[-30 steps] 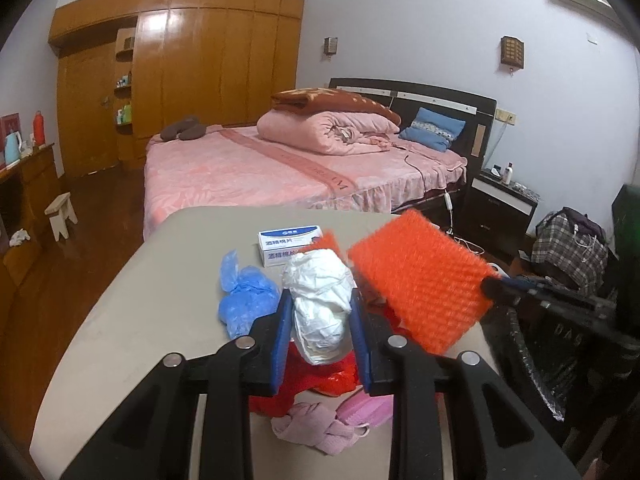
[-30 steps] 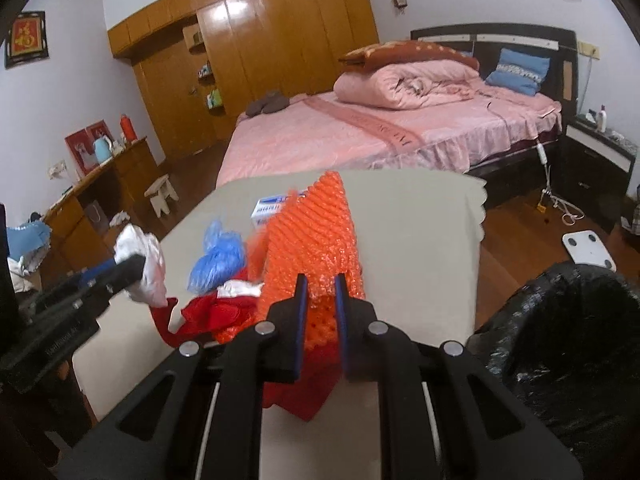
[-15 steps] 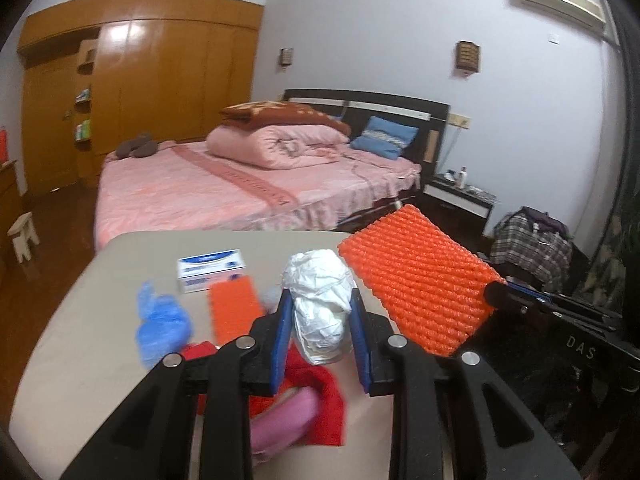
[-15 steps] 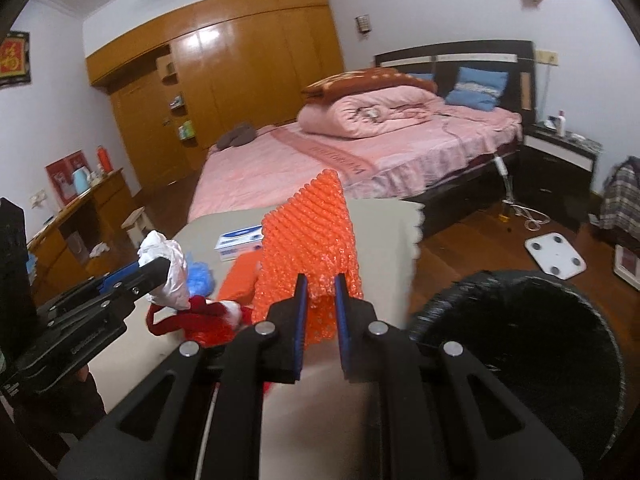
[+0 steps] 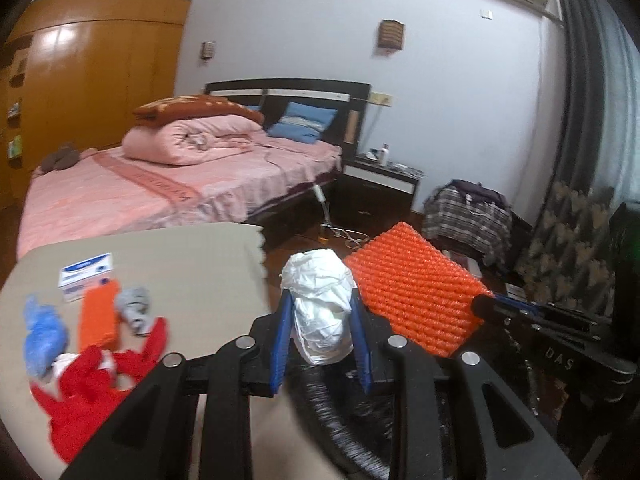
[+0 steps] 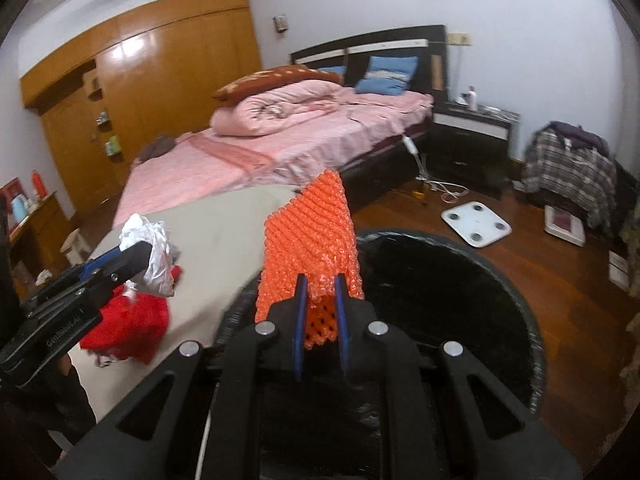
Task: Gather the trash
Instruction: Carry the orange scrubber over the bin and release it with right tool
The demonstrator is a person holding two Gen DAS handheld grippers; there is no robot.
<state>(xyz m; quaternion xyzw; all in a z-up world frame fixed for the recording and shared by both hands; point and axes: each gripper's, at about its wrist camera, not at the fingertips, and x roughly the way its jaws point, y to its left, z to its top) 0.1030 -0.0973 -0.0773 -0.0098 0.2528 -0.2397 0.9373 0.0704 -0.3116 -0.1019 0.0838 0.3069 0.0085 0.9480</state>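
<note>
On the far left of the beige table (image 5: 192,256) there's leftover junk — a blue glove (image 5: 42,334), a small white box (image 5: 85,271), an orange pad (image 5: 98,316) and a red bag (image 5: 92,384). The left gripper (image 5: 320,328) is clamped on a crumpled white wad (image 5: 322,304), out past the table's right edge. Further right, the right gripper (image 6: 320,312) pinches an orange foam sheet (image 6: 312,236) just over the near rim of the black-lined trash bin (image 6: 520,292).

The table (image 5: 192,256) stands before the bed (image 5: 160,192), with the bin (image 6: 460,300) just beside its right edge. A box (image 5: 86,270) lies on the table behind the glove (image 5: 42,336). The nightstand (image 6: 472,136) stands right of the bed, and the scale (image 6: 476,218) lies on the floor before it.
</note>
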